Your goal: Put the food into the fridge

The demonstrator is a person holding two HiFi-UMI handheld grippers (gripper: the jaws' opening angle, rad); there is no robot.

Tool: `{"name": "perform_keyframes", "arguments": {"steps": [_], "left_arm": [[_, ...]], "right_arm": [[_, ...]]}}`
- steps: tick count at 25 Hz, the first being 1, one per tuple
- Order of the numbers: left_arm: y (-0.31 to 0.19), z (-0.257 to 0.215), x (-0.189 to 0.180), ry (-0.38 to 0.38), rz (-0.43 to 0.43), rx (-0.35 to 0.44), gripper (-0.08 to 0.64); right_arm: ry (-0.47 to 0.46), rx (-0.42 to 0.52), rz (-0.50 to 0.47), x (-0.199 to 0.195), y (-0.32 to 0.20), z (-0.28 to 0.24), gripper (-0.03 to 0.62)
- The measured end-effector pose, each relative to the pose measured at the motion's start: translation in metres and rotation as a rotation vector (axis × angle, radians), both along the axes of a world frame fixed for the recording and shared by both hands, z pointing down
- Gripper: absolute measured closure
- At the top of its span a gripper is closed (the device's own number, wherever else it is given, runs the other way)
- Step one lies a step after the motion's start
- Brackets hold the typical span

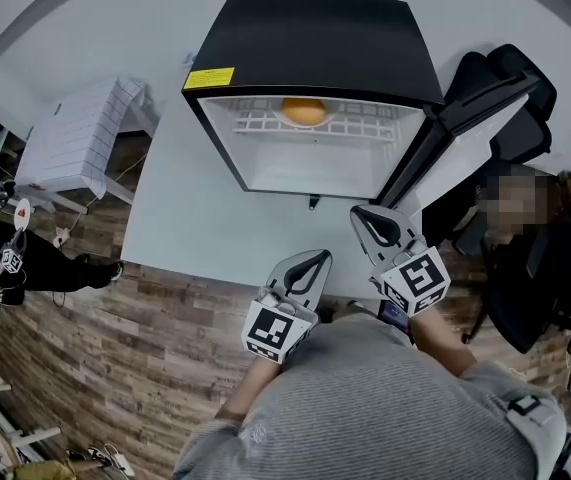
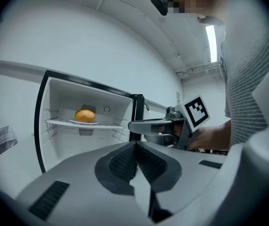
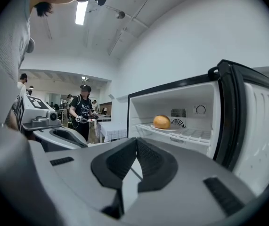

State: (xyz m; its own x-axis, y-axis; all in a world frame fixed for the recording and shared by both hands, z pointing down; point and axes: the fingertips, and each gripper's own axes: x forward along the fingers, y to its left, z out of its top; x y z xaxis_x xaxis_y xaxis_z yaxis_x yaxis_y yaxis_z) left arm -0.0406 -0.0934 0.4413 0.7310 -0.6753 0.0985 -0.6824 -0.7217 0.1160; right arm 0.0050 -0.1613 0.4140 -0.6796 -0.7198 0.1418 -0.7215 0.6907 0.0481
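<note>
Head view showed the food [image 1: 304,111] inside the fridge [image 1: 315,38] at twelve o'clock, left gripper [image 1: 319,257] and right gripper [image 1: 358,212] jaws clenched empty; the door [image 1: 470,153] at two o'clock likely wanted a steady push.

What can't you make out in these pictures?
- Round orange food: too small in every view to name.
- Yellow label on the fridge, head view: print too small.
- Its floor, left gripper view: hidden behind the left gripper.
- Door inside: steeply angled in head view, cut by the edge in right gripper view.
</note>
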Motion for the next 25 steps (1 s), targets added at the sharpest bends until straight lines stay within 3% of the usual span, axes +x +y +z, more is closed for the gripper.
{"name": "perform_keyframes", "arguments": {"steps": [25], "left_arm": [[0.001,0.001,0.011,-0.012,0.020,0.002,0.552]], "right_arm": [[-0.022,-0.046,-0.054,0.002,0.049,0.008,0.580]]}}
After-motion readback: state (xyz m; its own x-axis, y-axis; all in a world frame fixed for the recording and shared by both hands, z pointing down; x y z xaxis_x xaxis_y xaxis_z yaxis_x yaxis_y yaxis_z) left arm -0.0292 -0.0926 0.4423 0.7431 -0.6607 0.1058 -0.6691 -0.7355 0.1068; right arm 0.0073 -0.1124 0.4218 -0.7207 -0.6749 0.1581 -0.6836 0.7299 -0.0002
